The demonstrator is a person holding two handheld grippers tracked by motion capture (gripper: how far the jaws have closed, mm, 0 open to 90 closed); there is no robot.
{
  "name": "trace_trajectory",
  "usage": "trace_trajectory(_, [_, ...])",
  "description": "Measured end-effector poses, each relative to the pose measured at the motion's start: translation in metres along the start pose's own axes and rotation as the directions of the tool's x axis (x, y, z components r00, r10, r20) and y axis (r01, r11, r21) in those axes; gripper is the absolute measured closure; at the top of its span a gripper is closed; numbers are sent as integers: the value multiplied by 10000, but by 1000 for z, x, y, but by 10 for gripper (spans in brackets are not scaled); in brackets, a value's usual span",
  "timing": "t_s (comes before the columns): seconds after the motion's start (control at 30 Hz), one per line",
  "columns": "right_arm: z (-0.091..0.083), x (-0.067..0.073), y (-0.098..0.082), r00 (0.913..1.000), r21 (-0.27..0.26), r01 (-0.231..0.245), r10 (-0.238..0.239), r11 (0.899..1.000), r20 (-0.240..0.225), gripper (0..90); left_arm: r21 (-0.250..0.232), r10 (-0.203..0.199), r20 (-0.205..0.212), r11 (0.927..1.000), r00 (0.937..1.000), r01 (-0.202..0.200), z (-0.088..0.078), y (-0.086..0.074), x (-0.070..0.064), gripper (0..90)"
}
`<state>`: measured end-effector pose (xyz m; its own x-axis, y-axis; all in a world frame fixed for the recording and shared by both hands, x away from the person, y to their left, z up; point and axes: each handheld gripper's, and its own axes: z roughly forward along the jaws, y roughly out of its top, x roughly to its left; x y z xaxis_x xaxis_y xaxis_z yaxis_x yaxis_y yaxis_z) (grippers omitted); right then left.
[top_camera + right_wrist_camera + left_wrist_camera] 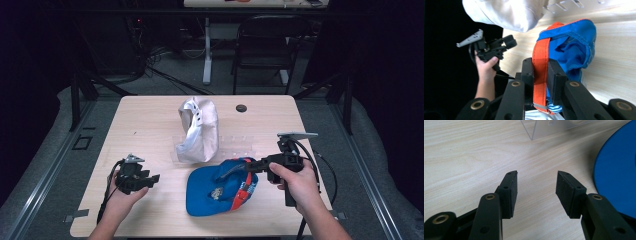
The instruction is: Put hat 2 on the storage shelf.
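A blue cap (210, 192) with an orange-red back strap (539, 53) lies on the wooden table (150, 120), near its front edge. My right gripper (248, 167) is shut on that strap and holds the cap's back edge up off the table; in the right gripper view the jaws (541, 62) pinch the strap flat, with the blue crown (571, 42) beyond them. At the left my left gripper (152, 179) stands open with nothing between its jaws (536, 182). It points toward the cap, whose blue brim (616, 170) lies to its right.
A white cap (200, 130) hangs over a clear acrylic rack (235, 145) in the middle of the table; the rack's corner (549, 127) lies ahead of the left jaws. A small black disc (241, 108) sits near the far edge. A folding chair (265, 40) stands behind the table.
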<state>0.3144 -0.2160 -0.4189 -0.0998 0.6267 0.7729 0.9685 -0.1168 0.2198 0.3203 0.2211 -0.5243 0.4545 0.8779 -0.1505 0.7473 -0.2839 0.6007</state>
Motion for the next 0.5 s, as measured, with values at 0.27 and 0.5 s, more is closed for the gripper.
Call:
trace_trajectory(0.27, [-9,9,5,9990,-89,29,-33,10000,-454,777,-12,-18,-2,10000,10000,18,0,0,0,521])
trace_trajectory(0.5, [-19,24,10,9975,-174,75,-87,9998,-699,778,-64,-31,-23,10000,10000,30,0,0,0,520])
